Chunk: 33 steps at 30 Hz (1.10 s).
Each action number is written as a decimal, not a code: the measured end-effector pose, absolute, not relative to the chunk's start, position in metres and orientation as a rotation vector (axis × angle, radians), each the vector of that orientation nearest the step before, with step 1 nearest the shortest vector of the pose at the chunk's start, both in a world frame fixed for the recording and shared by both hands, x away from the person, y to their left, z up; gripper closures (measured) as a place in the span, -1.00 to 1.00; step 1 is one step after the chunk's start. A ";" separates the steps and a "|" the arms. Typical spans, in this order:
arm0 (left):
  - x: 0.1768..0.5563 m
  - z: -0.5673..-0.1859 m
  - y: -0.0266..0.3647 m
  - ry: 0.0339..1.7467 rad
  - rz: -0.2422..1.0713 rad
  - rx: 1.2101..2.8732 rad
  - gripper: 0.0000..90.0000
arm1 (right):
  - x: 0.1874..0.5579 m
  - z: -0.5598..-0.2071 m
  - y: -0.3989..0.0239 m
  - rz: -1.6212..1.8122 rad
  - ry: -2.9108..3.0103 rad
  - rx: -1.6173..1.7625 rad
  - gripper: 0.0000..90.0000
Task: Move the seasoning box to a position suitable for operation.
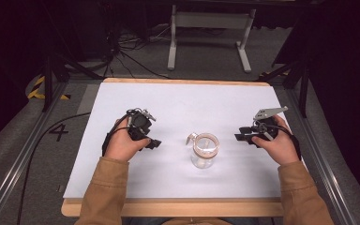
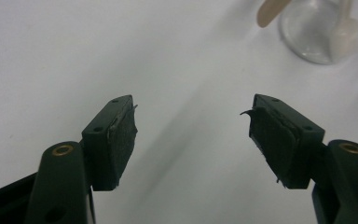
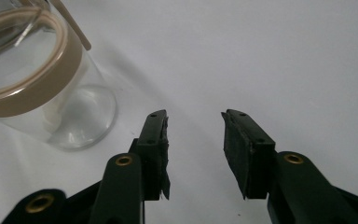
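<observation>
Both tongs (image 2: pixel 193 135) (image 3: pixel 195 144) gape, gripping nothing.

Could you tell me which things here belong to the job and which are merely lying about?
Likely the job:
glass jar with tan rim
left gripper, open
right gripper, open

Lying about:
cables on floor
white stand
yellow-black tape

Bare table (image 1: pixel 168 101) all round; apparently just the jar (image 1: pixel 205 151) obstructs.

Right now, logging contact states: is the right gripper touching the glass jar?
Apart. The high view shows bare white table between the right gripper and the glass jar.
</observation>
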<state>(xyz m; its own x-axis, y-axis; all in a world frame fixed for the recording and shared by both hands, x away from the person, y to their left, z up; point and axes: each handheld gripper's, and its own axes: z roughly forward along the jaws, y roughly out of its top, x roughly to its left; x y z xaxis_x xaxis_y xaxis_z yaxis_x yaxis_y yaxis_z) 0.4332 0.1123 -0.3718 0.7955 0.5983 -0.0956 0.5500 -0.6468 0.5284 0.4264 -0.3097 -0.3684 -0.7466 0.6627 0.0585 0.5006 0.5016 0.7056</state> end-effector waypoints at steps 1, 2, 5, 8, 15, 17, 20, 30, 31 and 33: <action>0.433 -0.372 0.111 0.830 0.120 2.439 -0.29 | 0.426 -0.368 -0.310 1.084 2.524 0.989 0.37; 0.432 -0.373 0.109 0.811 0.123 2.440 -0.30 | 0.425 -0.368 -0.311 1.092 2.529 0.995 0.37; 0.429 -0.373 0.107 0.770 0.141 2.434 -0.35 | 0.423 -0.369 -0.310 1.097 2.554 1.000 0.37; 0.426 -0.370 0.106 0.760 0.133 2.428 -0.35 | 0.421 -0.369 -0.308 1.103 2.564 0.992 0.40; 0.412 -0.358 0.107 0.697 0.101 2.352 -0.23 | 0.417 -0.368 -0.294 1.093 2.610 0.954 0.87; 0.409 -0.356 0.107 0.681 0.074 2.350 -0.16 | 0.416 -0.369 -0.291 1.083 2.630 0.946 0.93; 0.407 -0.353 0.108 0.645 0.080 2.371 -0.11 | 0.416 -0.371 -0.287 1.066 2.659 0.930 0.97; 0.404 -0.352 0.105 0.649 0.102 2.352 -0.23 | 0.415 -0.380 -0.275 1.057 2.723 0.859 0.98; 0.404 -0.352 0.105 0.645 0.102 2.351 -0.23 | 0.415 -0.382 -0.274 1.047 2.731 0.855 0.98; 0.404 -0.352 0.104 0.641 0.105 2.352 -0.23 | 0.415 -0.386 -0.271 1.033 2.735 0.854 0.98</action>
